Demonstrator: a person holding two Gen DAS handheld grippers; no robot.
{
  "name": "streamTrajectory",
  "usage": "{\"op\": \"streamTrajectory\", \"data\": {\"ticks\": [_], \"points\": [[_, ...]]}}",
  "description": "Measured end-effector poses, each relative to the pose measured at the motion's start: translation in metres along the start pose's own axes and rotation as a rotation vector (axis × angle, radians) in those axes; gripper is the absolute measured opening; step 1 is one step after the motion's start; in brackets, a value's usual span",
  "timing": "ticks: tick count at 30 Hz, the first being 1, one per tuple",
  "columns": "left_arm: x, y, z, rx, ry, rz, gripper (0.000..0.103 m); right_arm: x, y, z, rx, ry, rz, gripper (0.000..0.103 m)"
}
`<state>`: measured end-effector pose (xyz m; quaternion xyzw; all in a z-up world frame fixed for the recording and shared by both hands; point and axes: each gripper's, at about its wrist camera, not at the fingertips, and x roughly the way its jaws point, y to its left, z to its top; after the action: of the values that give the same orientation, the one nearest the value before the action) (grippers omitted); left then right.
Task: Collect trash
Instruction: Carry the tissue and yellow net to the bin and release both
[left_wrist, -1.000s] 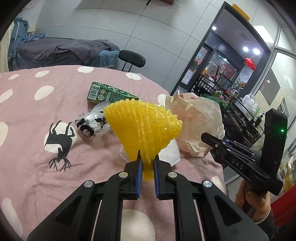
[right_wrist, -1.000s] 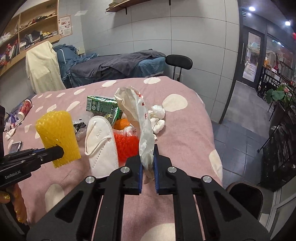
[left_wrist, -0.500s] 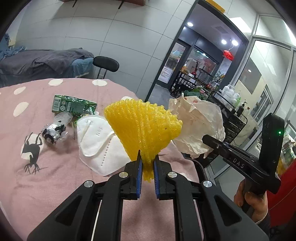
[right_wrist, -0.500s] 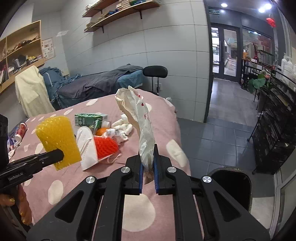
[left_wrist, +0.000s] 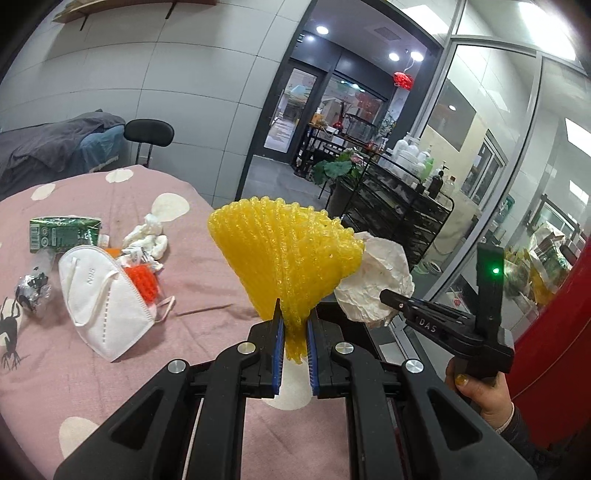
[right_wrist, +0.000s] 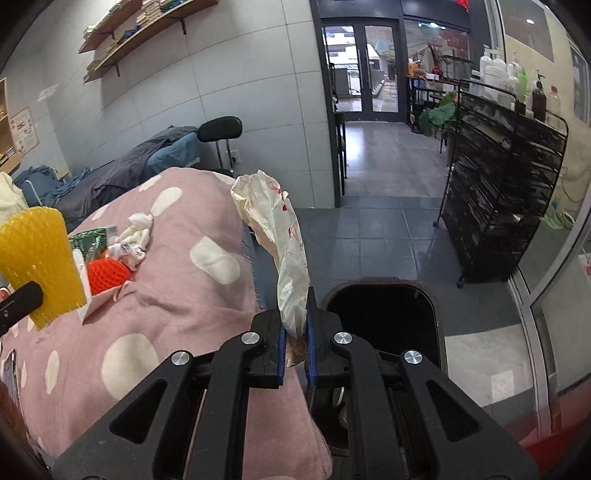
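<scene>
The right tool (right_wrist: 294, 341), pinching a crumpled paper wrapper (right_wrist: 275, 236), hangs beside what looks like a bin mouth (right_wrist: 384, 314) at lower right, nearer than the left tool (left_wrist: 294, 343) clamping yellow foam netting (left_wrist: 284, 251).

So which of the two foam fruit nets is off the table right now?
The yellow foam net, clamped upright in the left tongs. The orange-red foam net lies on the pink spotted tablecloth beside the white mask.
</scene>
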<state>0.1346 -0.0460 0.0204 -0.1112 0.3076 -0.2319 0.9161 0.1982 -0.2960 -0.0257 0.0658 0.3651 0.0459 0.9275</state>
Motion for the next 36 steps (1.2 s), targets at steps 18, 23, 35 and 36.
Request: {"op": "streamTrajectory", "data": {"ticks": [18, 23, 35, 36], "points": [[0.037, -0.057, -0.005, 0.118, 0.072, -0.102, 0.011, 0.128, -0.095, -0.072, 0.288, 0.338, -0.099, 0.014], [0.048, -0.064, -0.007, 0.113, 0.106, -0.129, 0.011, 0.136, -0.1, -0.081, 0.312, 0.35, -0.109, 0.06], [0.088, -0.088, -0.012, 0.142, 0.196, -0.191, 0.011, 0.094, -0.123, -0.081, 0.358, 0.247, -0.194, 0.072], [0.091, -0.09, -0.013, 0.147, 0.203, -0.197, 0.011, 0.089, -0.127, -0.08, 0.36, 0.236, -0.206, 0.072]]}}
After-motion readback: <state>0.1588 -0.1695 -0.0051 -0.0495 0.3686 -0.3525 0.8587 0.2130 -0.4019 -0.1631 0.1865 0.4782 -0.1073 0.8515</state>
